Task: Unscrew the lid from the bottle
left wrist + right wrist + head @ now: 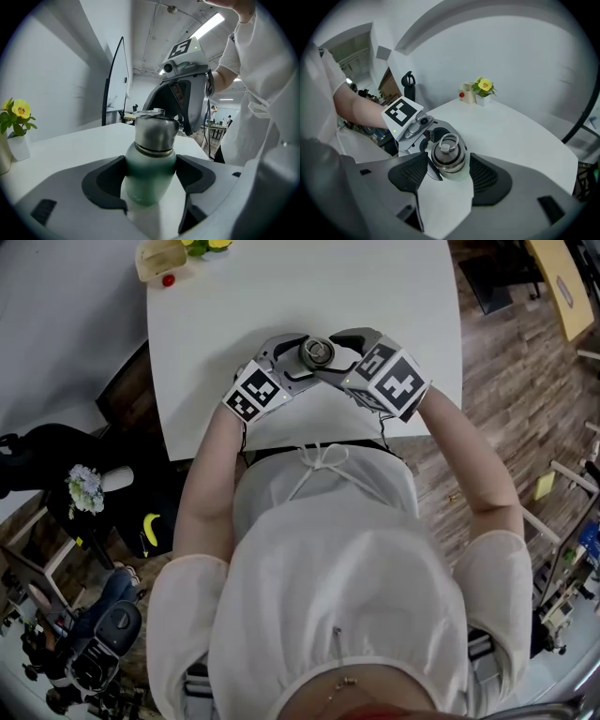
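A green metal bottle (149,174) stands on the white table (234,306) near its front edge. Its silver lid (448,154) has a ring on top and also shows in the head view (316,352). My left gripper (151,187) is shut on the green body just below the lid (156,132), pads pressed to both sides. From the opposite side, my right gripper (449,169) has its jaws around the lid, with a slim gap at each pad. In the head view the left gripper (292,358) and right gripper (339,354) meet at the bottle.
A small pot of yellow flowers (483,89) and a pale cup (465,92) stand at the table's far corner; the flowers (16,117) sit left in the left gripper view. The person's body is close against the table's front edge. Wooden floor lies beyond the right edge.
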A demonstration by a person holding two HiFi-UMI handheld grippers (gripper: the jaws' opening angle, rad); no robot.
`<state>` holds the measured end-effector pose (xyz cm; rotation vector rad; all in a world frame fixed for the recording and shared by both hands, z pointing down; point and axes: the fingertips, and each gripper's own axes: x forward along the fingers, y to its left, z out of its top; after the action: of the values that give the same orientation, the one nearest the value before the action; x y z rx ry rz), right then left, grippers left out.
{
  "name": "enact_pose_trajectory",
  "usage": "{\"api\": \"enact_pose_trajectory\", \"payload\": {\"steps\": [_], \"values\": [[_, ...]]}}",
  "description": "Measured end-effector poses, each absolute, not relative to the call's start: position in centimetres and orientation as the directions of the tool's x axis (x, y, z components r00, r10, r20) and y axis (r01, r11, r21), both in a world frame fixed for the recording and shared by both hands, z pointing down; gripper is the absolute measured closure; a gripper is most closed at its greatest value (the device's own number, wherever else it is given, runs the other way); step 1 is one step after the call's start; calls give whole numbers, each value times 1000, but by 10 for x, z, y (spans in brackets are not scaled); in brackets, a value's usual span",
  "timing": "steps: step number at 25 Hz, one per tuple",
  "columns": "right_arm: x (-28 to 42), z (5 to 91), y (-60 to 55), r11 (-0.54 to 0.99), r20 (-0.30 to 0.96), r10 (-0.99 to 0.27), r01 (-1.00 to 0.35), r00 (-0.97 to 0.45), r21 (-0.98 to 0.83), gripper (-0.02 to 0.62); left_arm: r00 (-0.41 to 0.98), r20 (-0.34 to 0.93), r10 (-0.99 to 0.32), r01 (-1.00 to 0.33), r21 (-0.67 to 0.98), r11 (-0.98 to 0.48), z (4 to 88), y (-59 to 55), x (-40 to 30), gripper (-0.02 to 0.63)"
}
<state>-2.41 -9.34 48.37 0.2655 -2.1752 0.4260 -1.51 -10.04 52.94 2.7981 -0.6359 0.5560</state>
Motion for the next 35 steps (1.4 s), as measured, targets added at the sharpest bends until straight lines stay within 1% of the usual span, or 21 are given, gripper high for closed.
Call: {"api": "enact_pose_trajectory", "payload": {"steps": [3,8,14,18,21,26,35], "values": [[-28,487,-92,898,805,-70,-389,-589,-206,301,833,407,-374,-457,127,-880,528,-101,-16,252],[-28,494,-94,880,815,-113,-438,-568,-183,336,831,408,-378,-462,128,-877,529,-101,-14,252],[-26,496,-93,897,836,-77,-405,-543,-180,337,830,409,-381,-465,127,-876,531,-101,-15,252],[-27,496,-91,919,856,-28,-350,-516,-181,339,830,410,-380,-464,127,-877,532,-100,-15,252],[-28,493,-88,949,864,28,-258,-503,-181,339,830,410,-378,-462,126,-878,531,-99,-14,252],[-29,490,-86,988,874,134,-5,-466,-154,341,832,410,-374,-458,126,-880,529,-101,-16,252],[-31,494,-89,938,897,234,330,-376,-106,341,834,405,-374,-459,134,-878,532,-104,-20,252]]}}
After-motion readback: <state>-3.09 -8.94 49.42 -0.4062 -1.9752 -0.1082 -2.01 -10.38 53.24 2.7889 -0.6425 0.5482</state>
